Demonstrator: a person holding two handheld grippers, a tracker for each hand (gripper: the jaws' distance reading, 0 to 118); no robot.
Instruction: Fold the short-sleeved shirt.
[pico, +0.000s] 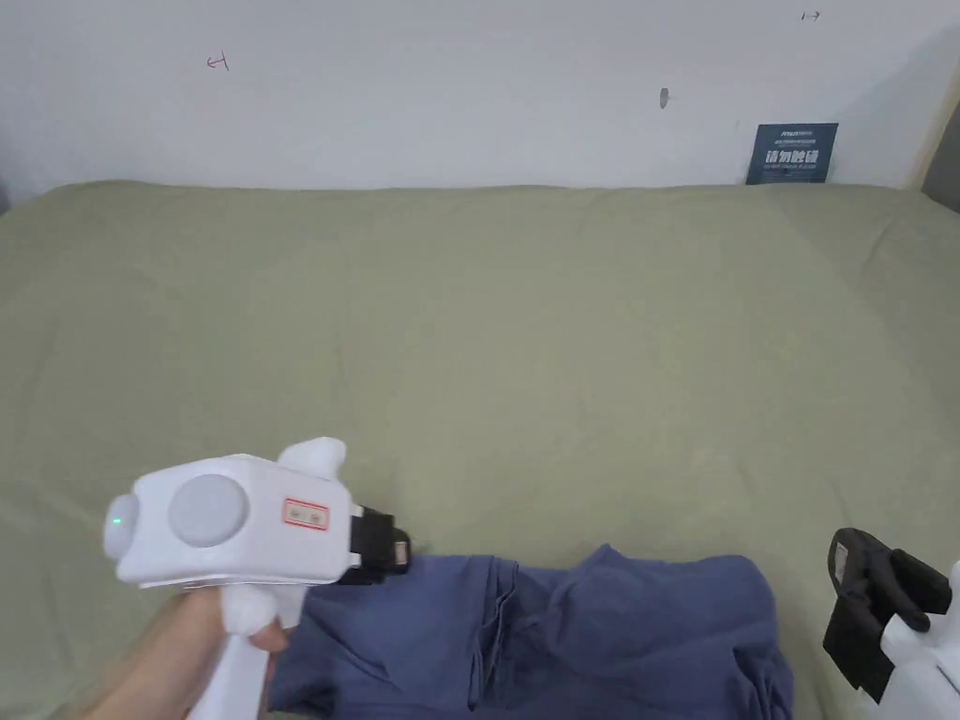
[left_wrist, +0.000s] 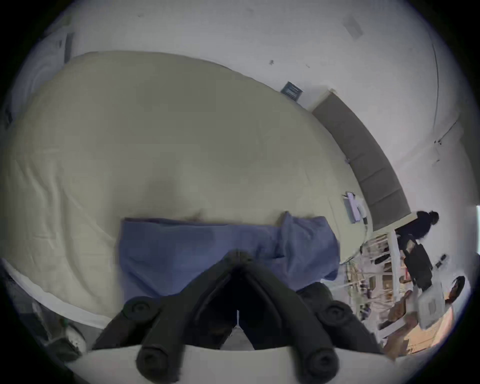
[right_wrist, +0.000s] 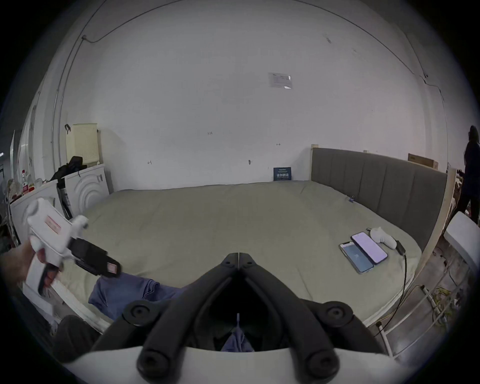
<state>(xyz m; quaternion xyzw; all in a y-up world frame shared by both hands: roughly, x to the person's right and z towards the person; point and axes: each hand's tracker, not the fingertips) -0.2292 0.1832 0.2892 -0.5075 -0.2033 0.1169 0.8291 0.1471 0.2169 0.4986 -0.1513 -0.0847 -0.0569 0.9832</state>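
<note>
A blue short-sleeved shirt (pico: 581, 628) lies crumpled at the near edge of the green bed (pico: 469, 328); it also appears in the left gripper view (left_wrist: 197, 249) and the right gripper view (right_wrist: 122, 291). My left gripper (pico: 401, 551) hovers at the shirt's upper left corner, jaws together with nothing between them (left_wrist: 237, 253). The right gripper view catches it just above the cloth (right_wrist: 111, 267). My right gripper (pico: 858, 562) is held off the shirt's right side, over the sheet, with its jaws also closed and empty (right_wrist: 238, 256).
Two phones (right_wrist: 363, 250) and a white device (right_wrist: 383, 236) with a cable lie on the bed's right side, near the grey headboard (right_wrist: 376, 179). A white appliance (right_wrist: 85, 187) stands left of the bed. A person (right_wrist: 471, 166) stands far right.
</note>
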